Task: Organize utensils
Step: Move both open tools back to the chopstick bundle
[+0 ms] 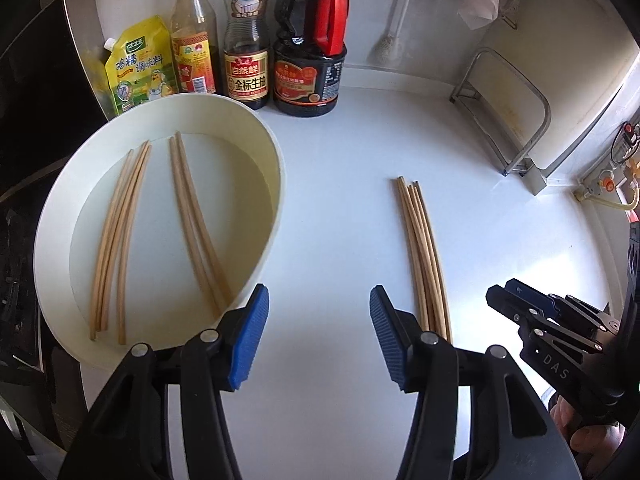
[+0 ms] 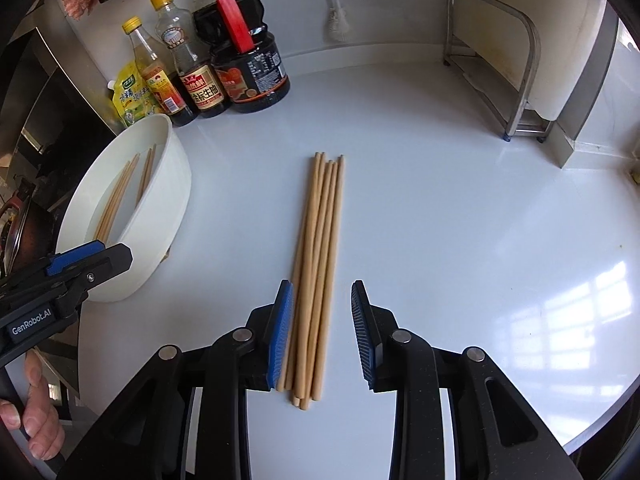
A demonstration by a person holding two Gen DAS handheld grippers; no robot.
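Here, a wide white worktop (image 2: 440,200), glossy and mostly bare. At its left edge, a white oval basin (image 1: 276,184) already holding 2 loose groups of wooden chopsticks (image 1: 120,240). Against the back wall, a row of condiments: a large dark soy sauce jug (image 2: 248,60) with a red handle, 2 slimmer bottles (image 2: 192,72), a yellow seasoning pouch (image 1: 136,64). Far right, a metal rack (image 2: 500,60).

On the bare worktop, well apart from the basin, a bundle of about 6 chopsticks (image 2: 320,260) lying parallel, near ends slightly uneven.

Right tongs (image 2: 320,332) spread apart, straddling the near end of that bundle; left pad touching or just beside the outermost stick, right pad with a clear gap. Nothing clamped. Left tongs (image 1: 318,336) also spread and holding nothing, poised over bare worktop between basin and bundle, beside the basin's near rim.

Step in hand, judged from this: picking up the remaining chopsticks for the basin, roughly half done. Next move likely calls for closing squarely on the bundle, low enough to catch every stick, then lifting level to avoid sticks fanning out or slipping free.
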